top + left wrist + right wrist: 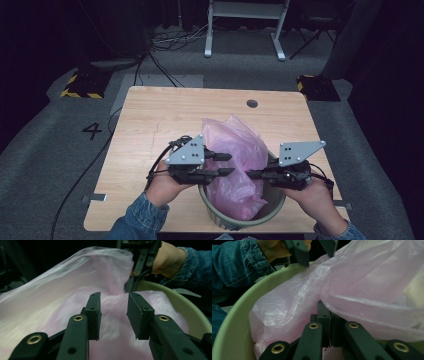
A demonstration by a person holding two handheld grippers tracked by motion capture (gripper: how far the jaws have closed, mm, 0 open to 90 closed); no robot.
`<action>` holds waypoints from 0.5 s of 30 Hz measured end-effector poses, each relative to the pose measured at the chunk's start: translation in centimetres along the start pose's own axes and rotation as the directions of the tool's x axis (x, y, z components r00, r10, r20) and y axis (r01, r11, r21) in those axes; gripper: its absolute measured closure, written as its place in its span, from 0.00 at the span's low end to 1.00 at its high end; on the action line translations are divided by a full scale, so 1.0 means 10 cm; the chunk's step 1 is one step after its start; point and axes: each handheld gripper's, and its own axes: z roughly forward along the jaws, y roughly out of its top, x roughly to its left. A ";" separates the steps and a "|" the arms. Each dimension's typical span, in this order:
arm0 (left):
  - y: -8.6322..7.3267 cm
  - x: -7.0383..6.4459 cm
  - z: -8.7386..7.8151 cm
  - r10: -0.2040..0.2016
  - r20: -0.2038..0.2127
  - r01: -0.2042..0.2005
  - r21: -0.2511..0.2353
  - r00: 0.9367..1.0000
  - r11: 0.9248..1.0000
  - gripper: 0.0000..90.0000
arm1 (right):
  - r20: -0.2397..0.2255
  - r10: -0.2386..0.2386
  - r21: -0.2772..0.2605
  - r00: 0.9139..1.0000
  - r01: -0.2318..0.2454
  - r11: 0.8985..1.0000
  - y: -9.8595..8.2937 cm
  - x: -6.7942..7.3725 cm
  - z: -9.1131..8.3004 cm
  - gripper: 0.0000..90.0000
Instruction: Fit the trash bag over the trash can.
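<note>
pink bag [239,165] half inside green bin [278,206] at counter's near edge | right gripper [251,174] clenched on bag film | left gripper [228,164] released, jaws apart | advice: pinch opposite edge, spread evenly over rim

Grey carpet [45,150], dim room

We read one mark: a black numeral "4" [92,131] on the grey floor [45,150] left of the table; nothing else legible

Pink bag [235,160] (crumpled, perhaps) in bin [277,202].
</note>
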 end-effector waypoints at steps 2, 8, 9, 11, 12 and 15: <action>0.04 -0.03 0.06 0.014 0.011 -0.014 0.008 1.000 1.000 0.68 | -0.001 -0.001 0.005 1.000 0.001 1.000 0.00 0.01 0.02 0.97; 0.07 -0.01 0.20 -0.008 0.026 0.006 0.059 1.000 0.998 0.72 | -0.011 -0.005 0.006 1.000 0.005 1.000 0.01 0.04 0.06 0.95; 0.07 -0.01 0.21 -0.018 0.033 0.015 0.068 0.999 0.998 0.75 | -0.013 -0.008 0.006 1.000 0.008 1.000 0.01 0.05 0.06 0.95; 0.05 -0.01 0.23 -0.022 0.046 0.019 0.078 0.999 0.997 0.83 | -0.013 -0.011 0.007 1.000 0.011 1.000 0.01 0.07 0.07 0.95; 0.05 -0.02 0.24 -0.022 0.049 0.018 0.080 0.999 0.997 0.88 | -0.012 -0.014 0.009 1.000 0.014 1.000 0.01 0.07 0.07 0.95; 0.03 -0.04 0.23 -0.006 0.025 0.004 0.080 1.000 0.997 0.97 | -0.011 -0.015 0.014 1.000 0.015 1.000 0.00 0.08 0.08 0.93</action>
